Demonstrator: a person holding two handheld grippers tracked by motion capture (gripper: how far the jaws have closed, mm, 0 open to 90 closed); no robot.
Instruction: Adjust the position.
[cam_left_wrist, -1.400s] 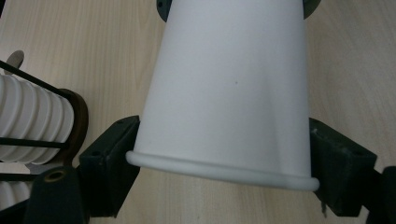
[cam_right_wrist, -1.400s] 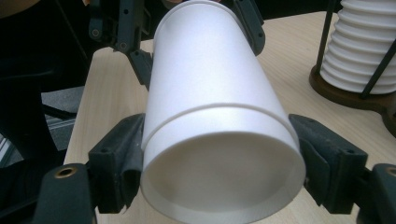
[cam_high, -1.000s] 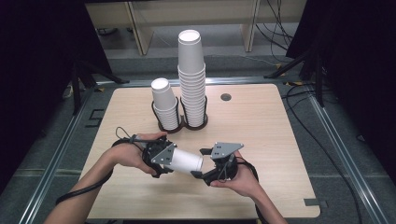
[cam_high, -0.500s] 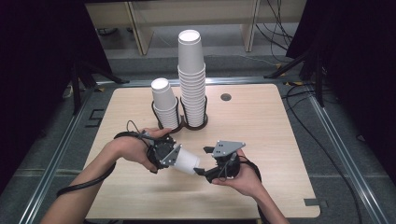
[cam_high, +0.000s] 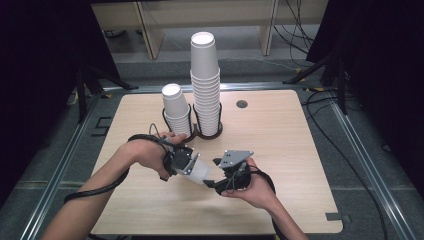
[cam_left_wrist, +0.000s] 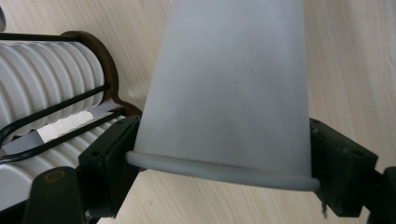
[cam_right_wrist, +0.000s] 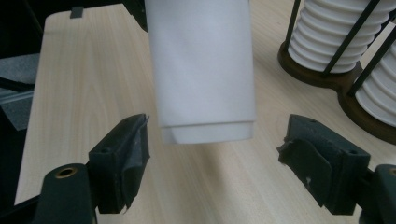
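Observation:
A single white paper cup (cam_high: 200, 173) lies on its side in the air above the table's front middle. My left gripper (cam_high: 189, 165) is shut on it near the rim. In the left gripper view the cup (cam_left_wrist: 229, 93) spans the jaws and both pads press its sides just above the rolled rim. My right gripper (cam_high: 216, 181) stands open at the cup's bottom end. In the right gripper view the cup's base (cam_right_wrist: 205, 93) hangs between the wide jaws, clear of both pads (cam_right_wrist: 123, 156).
A dark wire holder (cam_high: 200, 134) at the table's middle back carries a short cup stack (cam_high: 175, 107) and a tall one (cam_high: 206, 85). A round hole (cam_high: 242, 104) sits in the wooden table (cam_high: 285, 150). Metal rails and cables run around the table.
My left hand has risen a little and moved toward the holder with the cup, tilting its rim end up. The right hand has stayed in place.

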